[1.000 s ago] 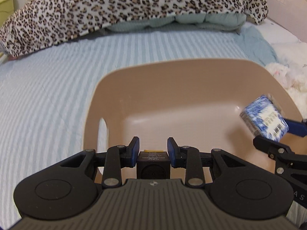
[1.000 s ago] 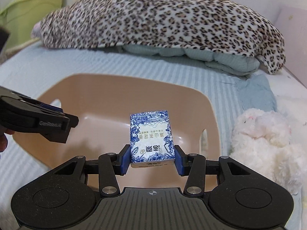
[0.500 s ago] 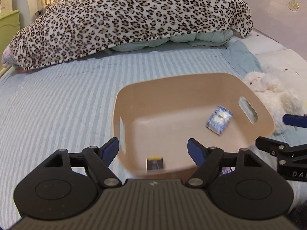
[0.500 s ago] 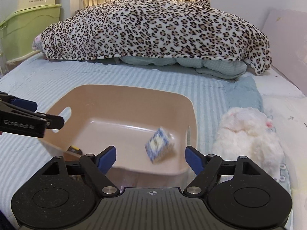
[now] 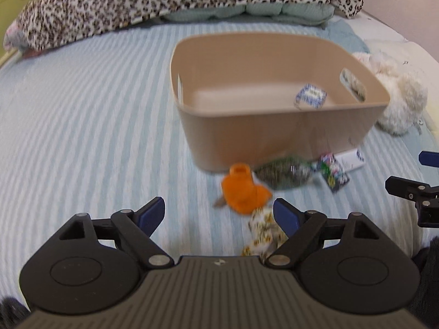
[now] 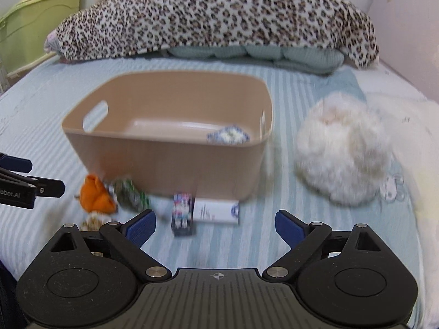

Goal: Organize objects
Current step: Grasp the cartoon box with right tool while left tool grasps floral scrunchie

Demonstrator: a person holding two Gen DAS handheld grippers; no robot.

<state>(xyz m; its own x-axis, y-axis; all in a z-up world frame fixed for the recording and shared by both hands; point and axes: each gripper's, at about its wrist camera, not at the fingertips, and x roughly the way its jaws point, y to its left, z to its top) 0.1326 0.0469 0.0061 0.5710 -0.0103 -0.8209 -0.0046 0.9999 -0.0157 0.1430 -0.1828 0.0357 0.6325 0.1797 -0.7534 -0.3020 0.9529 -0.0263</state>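
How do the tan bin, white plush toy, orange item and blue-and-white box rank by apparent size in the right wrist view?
1. tan bin
2. white plush toy
3. orange item and blue-and-white box: unsure; they look alike, the box half hidden behind the bin's wall and farther away.

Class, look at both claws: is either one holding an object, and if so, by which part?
Nothing is held. The left claw and right claw are both open and empty above the bed.

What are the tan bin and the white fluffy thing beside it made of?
Tan bin: likely moulded plastic, matte; smooth thin walls, rounded corners, cut-out handles. White fluffy thing: looks like plush or faux fur, with a long soft pile; blur hides the detail.
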